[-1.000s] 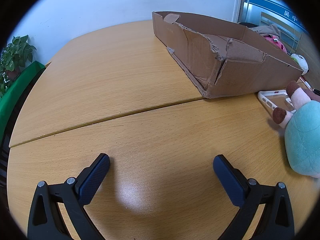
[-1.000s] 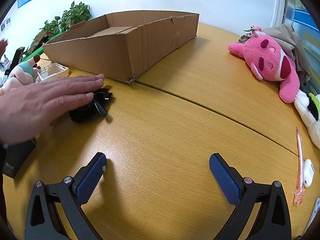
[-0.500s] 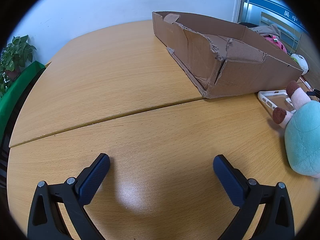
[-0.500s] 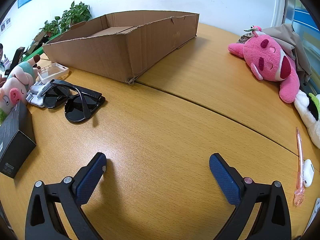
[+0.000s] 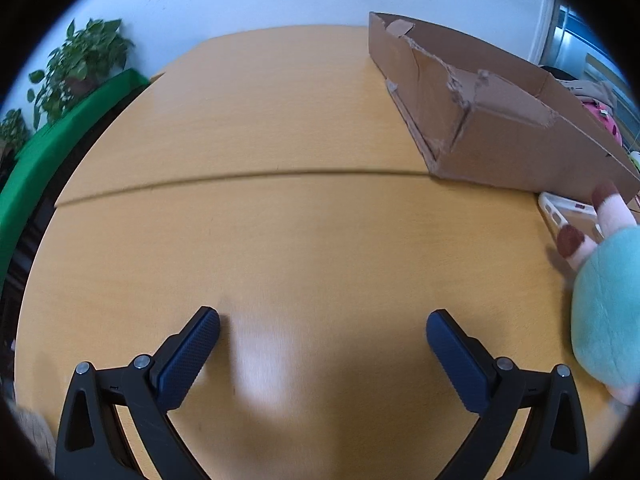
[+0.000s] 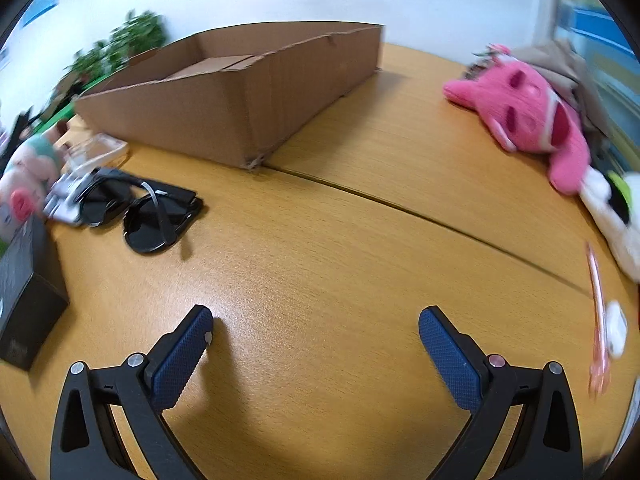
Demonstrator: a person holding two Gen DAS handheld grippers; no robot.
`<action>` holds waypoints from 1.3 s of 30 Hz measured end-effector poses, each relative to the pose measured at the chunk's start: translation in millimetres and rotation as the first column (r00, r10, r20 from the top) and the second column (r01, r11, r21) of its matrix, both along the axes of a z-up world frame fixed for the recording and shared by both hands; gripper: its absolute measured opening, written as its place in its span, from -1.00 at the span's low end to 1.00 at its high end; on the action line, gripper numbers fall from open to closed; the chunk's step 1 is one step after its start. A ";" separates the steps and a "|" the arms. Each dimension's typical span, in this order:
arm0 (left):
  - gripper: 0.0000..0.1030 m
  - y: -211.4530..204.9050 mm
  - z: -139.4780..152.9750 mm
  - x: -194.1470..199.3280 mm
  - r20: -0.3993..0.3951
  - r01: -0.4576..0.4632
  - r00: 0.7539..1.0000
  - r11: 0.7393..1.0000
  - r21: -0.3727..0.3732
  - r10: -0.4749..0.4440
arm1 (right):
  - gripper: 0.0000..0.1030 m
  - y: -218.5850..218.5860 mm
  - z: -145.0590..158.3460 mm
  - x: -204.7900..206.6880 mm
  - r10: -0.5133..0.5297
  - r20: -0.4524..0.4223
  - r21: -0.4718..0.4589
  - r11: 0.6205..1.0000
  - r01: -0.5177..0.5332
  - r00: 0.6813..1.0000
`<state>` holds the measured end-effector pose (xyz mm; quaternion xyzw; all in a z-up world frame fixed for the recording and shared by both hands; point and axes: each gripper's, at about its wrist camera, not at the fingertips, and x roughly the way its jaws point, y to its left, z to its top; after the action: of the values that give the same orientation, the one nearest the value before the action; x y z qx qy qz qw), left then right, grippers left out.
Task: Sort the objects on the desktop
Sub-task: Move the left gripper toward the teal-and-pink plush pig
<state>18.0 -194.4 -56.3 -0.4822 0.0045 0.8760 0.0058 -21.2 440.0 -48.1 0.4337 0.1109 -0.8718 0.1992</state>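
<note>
A torn brown cardboard box (image 5: 496,128) stands on the wooden table (image 5: 280,240); it also shows in the right wrist view (image 6: 240,96). My left gripper (image 5: 323,330) is open and empty over bare table. A teal plush (image 5: 608,312) and a white phone case (image 5: 568,216) lie to its right. My right gripper (image 6: 316,326) is open and empty. Black sunglasses (image 6: 140,212) lie ahead to its left, next to a black box (image 6: 24,292) and a pink pig plush (image 6: 24,184). A pink plush (image 6: 532,112) lies at the right.
A white plush (image 6: 616,216), a pink pen (image 6: 598,312) and a white earbud case (image 6: 616,328) lie at the right edge of the table. Potted plants (image 5: 76,68) and a green ledge (image 5: 48,156) stand beyond the left table edge.
A hand that covered the sunglasses a second ago has withdrawn. Both grippers have lifted and shifted, and both views are now blurred. Jaws stay open.
</note>
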 end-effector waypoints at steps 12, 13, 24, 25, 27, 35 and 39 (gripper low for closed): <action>0.99 52.2 31.6 60.9 -0.060 0.001 0.998 0.997 0.078 0.003 | 1.00 -9.4 9.6 32.1 -0.348 0.016 -0.021 0.937 0.348 0.937; 0.99 60.9 40.6 68.8 -0.087 0.015 0.996 0.997 0.080 -0.008 | 1.00 -9.1 15.1 41.4 -0.353 0.001 -0.061 0.934 0.352 0.936; 0.99 159.8 119.7 92.2 -0.317 0.271 0.924 0.951 0.147 -0.214 | 1.00 -126.7 106.4 112.5 -0.161 -0.253 -0.022 0.987 0.161 0.954; 0.99 163.0 119.9 88.6 -0.316 0.285 0.922 0.945 0.159 -0.225 | 1.00 -139.3 103.6 115.0 -0.139 -0.257 0.015 0.989 0.148 0.956; 0.99 162.5 118.0 79.8 -0.304 0.294 0.924 0.940 0.175 -0.232 | 1.00 -158.7 97.2 123.6 -0.108 -0.267 0.058 0.990 0.128 0.958; 0.99 173.4 106.4 85.0 -0.289 0.257 0.936 0.952 0.167 -0.202 | 1.00 -180.8 91.8 144.4 -0.045 -0.249 -0.047 0.998 0.034 0.968; 0.99 162.6 97.3 82.7 -0.250 0.205 0.957 0.951 0.231 -0.145 | 1.00 -189.0 91.9 142.1 -0.023 -0.244 -0.058 0.998 0.009 0.970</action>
<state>100.7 -31.9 41.0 -0.3706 -0.0643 0.9151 0.1452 120.9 250.9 43.8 0.3181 0.1064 -0.9229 0.1893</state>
